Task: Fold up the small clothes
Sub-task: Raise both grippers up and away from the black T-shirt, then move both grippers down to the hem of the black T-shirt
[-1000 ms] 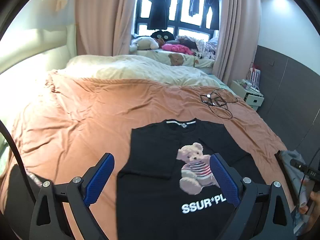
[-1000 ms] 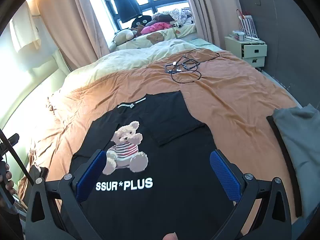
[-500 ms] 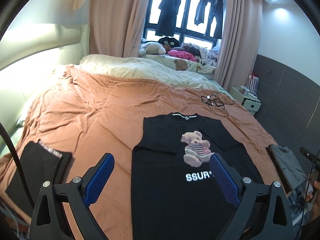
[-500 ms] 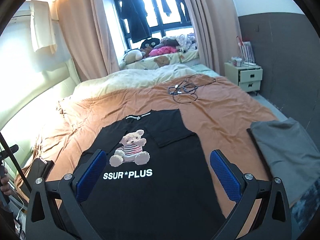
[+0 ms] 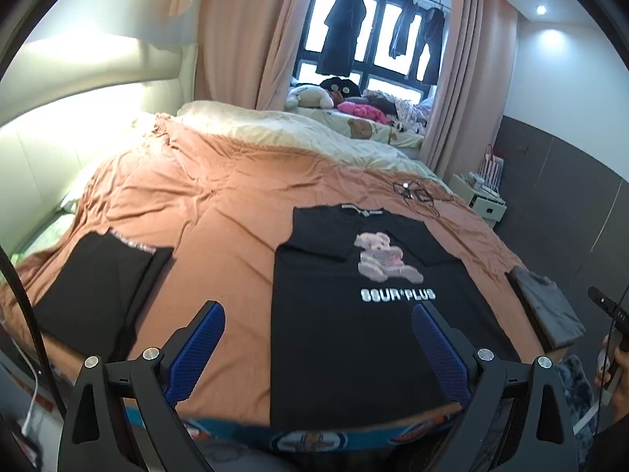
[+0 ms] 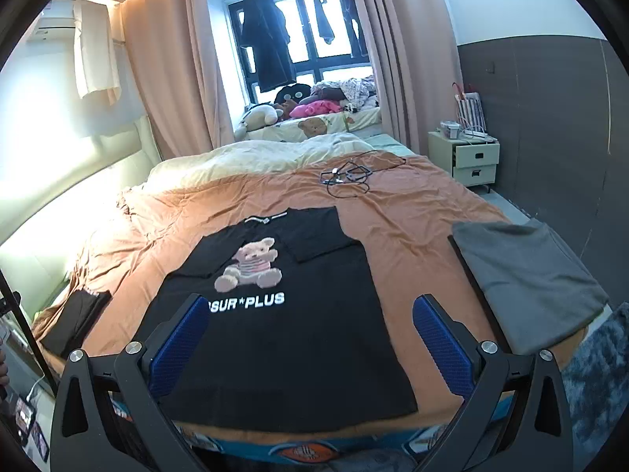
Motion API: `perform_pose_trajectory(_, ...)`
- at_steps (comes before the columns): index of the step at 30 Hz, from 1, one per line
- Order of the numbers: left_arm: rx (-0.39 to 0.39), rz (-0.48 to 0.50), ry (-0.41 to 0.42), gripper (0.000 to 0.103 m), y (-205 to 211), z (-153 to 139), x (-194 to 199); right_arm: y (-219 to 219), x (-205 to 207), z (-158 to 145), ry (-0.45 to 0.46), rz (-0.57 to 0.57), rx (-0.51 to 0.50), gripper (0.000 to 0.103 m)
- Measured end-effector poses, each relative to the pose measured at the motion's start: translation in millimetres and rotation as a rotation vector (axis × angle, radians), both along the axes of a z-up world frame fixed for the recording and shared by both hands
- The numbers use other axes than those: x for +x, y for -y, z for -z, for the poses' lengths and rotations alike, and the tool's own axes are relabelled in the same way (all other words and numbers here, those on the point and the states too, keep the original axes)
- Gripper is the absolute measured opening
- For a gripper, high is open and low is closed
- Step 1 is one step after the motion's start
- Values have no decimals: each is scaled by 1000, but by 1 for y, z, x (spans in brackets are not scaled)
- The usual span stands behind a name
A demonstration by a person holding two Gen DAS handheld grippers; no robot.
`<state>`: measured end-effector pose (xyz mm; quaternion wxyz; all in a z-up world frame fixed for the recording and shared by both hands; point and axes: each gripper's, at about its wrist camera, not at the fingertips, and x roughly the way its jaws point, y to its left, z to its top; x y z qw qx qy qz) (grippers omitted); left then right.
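A black T-shirt (image 5: 354, 338) with a teddy bear print and white lettering lies flat on the orange bedspread, both sleeves folded in over its chest; it also shows in the right wrist view (image 6: 291, 334). My left gripper (image 5: 318, 350) is open and empty, held back above the bed's near edge at the shirt's left hem side. My right gripper (image 6: 310, 342) is open and empty, held above the shirt's hem.
A folded black garment (image 5: 94, 295) lies at the bed's left edge, also seen in the right wrist view (image 6: 74, 322). A folded grey garment (image 6: 523, 275) lies at the right edge. Cables (image 6: 350, 175) lie farther up the bed. A nightstand (image 6: 466, 157) stands at the right wall.
Both grippers have pulled back and up from the shirt toward the bed's near edge, so more of the bed and the folded garments at each side now show.
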<state>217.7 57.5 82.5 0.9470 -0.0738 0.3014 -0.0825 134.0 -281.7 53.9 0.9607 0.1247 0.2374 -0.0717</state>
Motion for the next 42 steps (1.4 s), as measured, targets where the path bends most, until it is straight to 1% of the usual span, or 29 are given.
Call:
perform_pose_trajectory(3, 17, 2, -10, 97, 0, 7, -18, 1, -16, 1, 9, -11, 9, 103)
perform_pose_trajectory(7, 27, 26, -4, 97, -2, 19, -42, 2, -36, 9, 3, -33, 2, 103)
perform_pose_trajectory(10, 32, 35, -13, 97, -5, 35, -54, 1, -47, 15, -13, -32, -17, 103)
perform_pose_trajectory(12, 14, 38, -15, 96, -9, 45, -60, 0, -55, 15, -14, -37, -15, 103)
perform_pose_trajectory(16, -25, 28, -33, 91, -22, 70, -74, 0, -69, 25, -39, -44, 1, 103)
perform_pose_trajectory(18, -37, 23, -36, 90, -28, 83, -81, 0, -77, 33, -49, -37, 3, 103)
perform_pose_trajectory(19, -42, 21, -38, 90, -31, 87, -84, 0, -80, 33, -52, -33, 4, 103)
perform_pose_trajectory(23, -73, 8, -55, 83, -42, 107, -90, 2, -88, 43, -60, -16, 20, 103)
perform_pose_trajectory(26, -102, -7, -59, 82, -51, 119, -95, 7, -89, 51, -63, -6, 50, 103)
perform_pose_trajectory(27, -109, -10, -62, 82, -52, 121, -95, 7, -90, 54, -65, -2, 56, 103)
perform_pose_trajectory(30, -120, -20, -75, 81, -57, 133, -94, 10, -84, 63, -80, -4, 73, 97)
perform_pose_trajectory(32, -117, -25, -84, 76, -58, 139, -92, 13, -80, 67, -88, -7, 79, 97)
perform_pose_trajectory(33, -129, -26, -98, 75, -59, 146, -89, 16, -77, 70, -90, -6, 84, 97)
perform_pose_trajectory(35, -152, -25, -122, 68, -61, 155, -84, 21, -73, 74, -93, -5, 102, 94)
perform_pose_trajectory(37, -175, -27, -158, 64, -63, 166, -75, 25, -70, 79, -98, -8, 125, 89)
perform_pose_trajectory(38, -183, -28, -169, 62, -65, 171, -71, 29, -65, 82, -105, -9, 140, 89)
perform_pose_trajectory(42, -217, -32, -214, 61, -65, 186, -49, 39, -53, 96, -123, -10, 168, 86)
